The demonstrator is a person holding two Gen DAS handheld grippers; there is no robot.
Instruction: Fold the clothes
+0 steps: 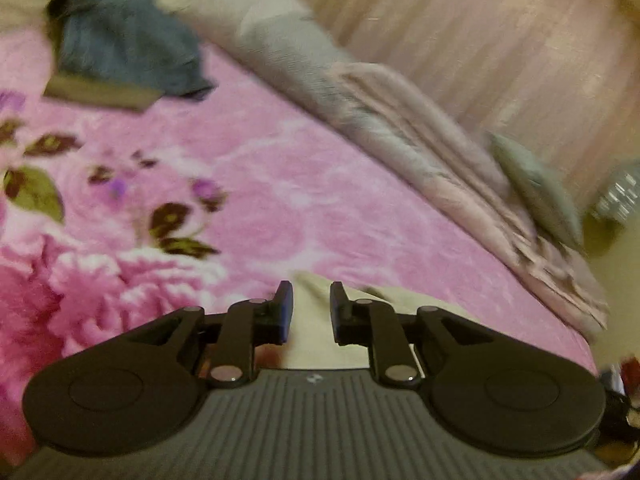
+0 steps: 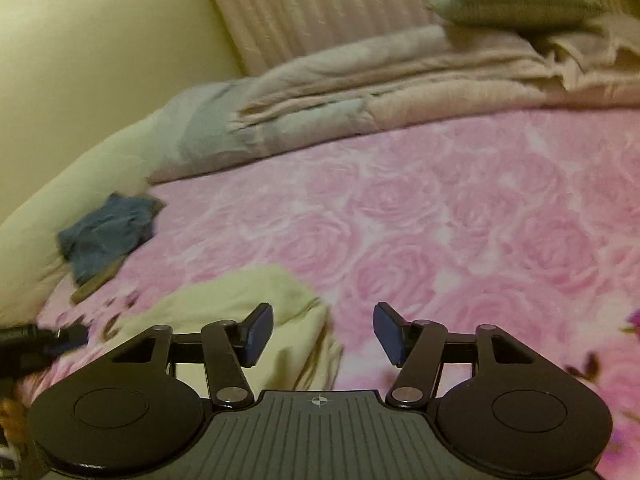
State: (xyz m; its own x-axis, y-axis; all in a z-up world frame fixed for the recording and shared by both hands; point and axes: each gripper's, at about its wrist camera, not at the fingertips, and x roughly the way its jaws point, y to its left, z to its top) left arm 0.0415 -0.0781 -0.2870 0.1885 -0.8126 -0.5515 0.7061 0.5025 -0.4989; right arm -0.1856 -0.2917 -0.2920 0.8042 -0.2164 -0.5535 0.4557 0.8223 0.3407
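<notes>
- The left gripper (image 1: 311,307) has its jaws apart, with nothing pinched between them; the right gripper (image 2: 323,334) is wide apart too, holding nothing.
- A pale yellow garment (image 2: 256,312) lies crumpled on the pink blanket (image 2: 440,220), just under both grippers.
- A blue cloth (image 1: 128,40) lies well apart, near the far edge.
- I judge the yellow garment needs flattening, so the next grip should take an edge.
- Motion blur hides its edges and shape.

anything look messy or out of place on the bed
Yes. The pale yellow garment lies crumpled in a loose heap near the open right gripper, not flat. The blue garment is bunched by the bed's far edge, partly over a flat olive piece. Both views are motion-blurred. No visible damage.
</notes>
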